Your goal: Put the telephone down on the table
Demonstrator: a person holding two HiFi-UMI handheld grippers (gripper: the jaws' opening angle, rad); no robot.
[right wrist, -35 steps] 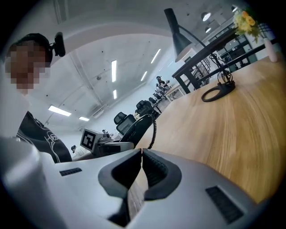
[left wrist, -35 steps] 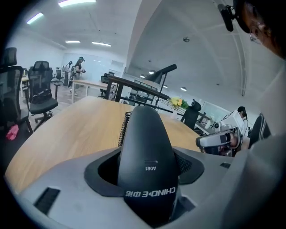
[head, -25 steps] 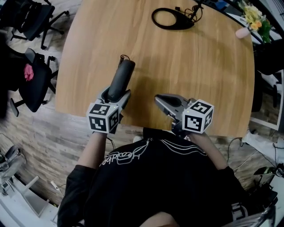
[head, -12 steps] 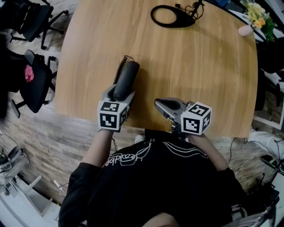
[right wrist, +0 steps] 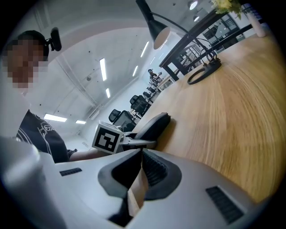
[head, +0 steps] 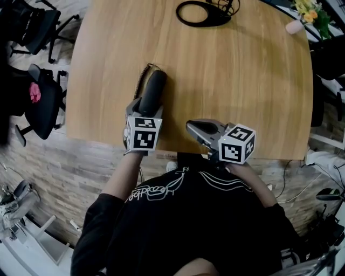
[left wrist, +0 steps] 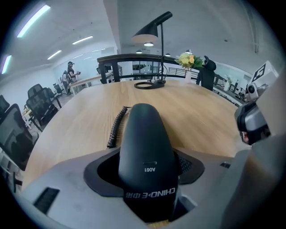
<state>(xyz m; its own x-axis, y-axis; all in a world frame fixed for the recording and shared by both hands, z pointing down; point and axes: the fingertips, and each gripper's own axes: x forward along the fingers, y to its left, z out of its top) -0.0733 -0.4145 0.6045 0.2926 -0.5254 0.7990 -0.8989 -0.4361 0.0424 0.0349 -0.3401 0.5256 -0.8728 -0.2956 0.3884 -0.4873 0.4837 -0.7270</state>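
The black telephone handset [head: 153,90] points away from me over the wooden table [head: 237,75], with its coiled cord [head: 143,77] trailing at its left side. My left gripper [head: 143,109] is shut on the handset's near end, and both pads press its sides. In the left gripper view the handset [left wrist: 145,143] fills the space between the jaws, with the cord [left wrist: 115,128] beyond. Its far end is low over the table; contact cannot be told. My right gripper [head: 192,125] is shut and empty near the table's front edge. The right gripper view shows the right gripper [right wrist: 141,156] and the handset [right wrist: 155,125] to its left.
A black desk lamp has its ring base [head: 200,12] at the table's far side, and the lamp [left wrist: 153,30] stands tall. Flowers [head: 309,12] and a pink vase [head: 294,26] are at the far right corner. Office chairs [head: 40,97] stand off the table's left edge.
My left gripper has carried the handset a little to the right and farther over the table. The right gripper has hardly moved.
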